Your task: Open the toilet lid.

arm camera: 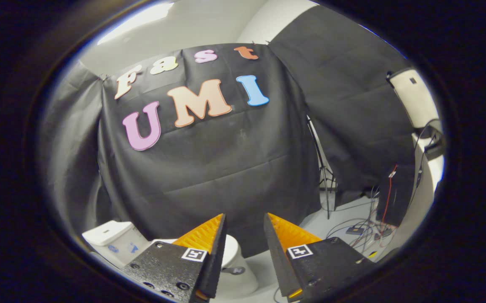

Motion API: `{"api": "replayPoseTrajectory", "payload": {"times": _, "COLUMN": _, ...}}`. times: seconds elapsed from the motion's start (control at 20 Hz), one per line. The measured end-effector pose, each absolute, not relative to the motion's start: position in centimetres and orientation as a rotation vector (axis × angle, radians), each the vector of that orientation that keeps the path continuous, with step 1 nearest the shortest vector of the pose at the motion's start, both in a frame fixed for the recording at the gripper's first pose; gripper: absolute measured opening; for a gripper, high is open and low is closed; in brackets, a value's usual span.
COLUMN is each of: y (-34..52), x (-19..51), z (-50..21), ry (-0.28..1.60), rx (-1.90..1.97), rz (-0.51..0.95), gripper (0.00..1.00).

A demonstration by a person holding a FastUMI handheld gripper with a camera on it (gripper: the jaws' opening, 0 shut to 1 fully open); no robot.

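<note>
toilet (pixel 230 256): white, glossy, rounded lid down, boxy tank (pixel 112 237) behind | position: low, beyond and partly behind the left finger | gripper (pixel 245 223): fingers apart, holding nothing, wedge-shaped with ribbed inner faces, raised above the toilet, aimed at the cloth wall (pixel 226 168) | floor (pixel 344 219): pale, tangled cables (pixel 365 229), tripod (pixel 323 176)

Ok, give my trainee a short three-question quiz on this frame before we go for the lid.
1. True or false: the tool grips the white ceramic toilet.
2. What does the white toilet tank stand against? A) black cloth wall B) a mirror C) a door
3. What lies on the grey floor beyond the fingers, by the black tripod stand?

Key:
1. False; the fingers are apart with nothing between them, and the toilet is lower down behind them.
2. A
3. Loose cables.
</note>
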State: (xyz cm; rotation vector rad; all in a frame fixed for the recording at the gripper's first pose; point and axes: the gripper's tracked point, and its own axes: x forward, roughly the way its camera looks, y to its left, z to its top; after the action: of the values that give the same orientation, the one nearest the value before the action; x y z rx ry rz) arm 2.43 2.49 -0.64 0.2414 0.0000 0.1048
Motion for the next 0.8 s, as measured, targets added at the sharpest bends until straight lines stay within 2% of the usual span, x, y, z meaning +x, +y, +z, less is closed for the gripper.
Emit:
{"api": "replayPoseTrajectory", "payload": {"times": 0.45, "y": 6.1, "x": 5.8, "z": -5.3, "ry": -0.003, "rx": 0.662, "rz": 0.089, "gripper": 0.55}}
{"api": "replayPoseTrajectory", "payload": {"times": 0.8, "y": 8.0, "x": 7.2, "z": -16.4, "ry": 0.185, "rx": 0.919, "rz": 0.048, "gripper": 0.55}}
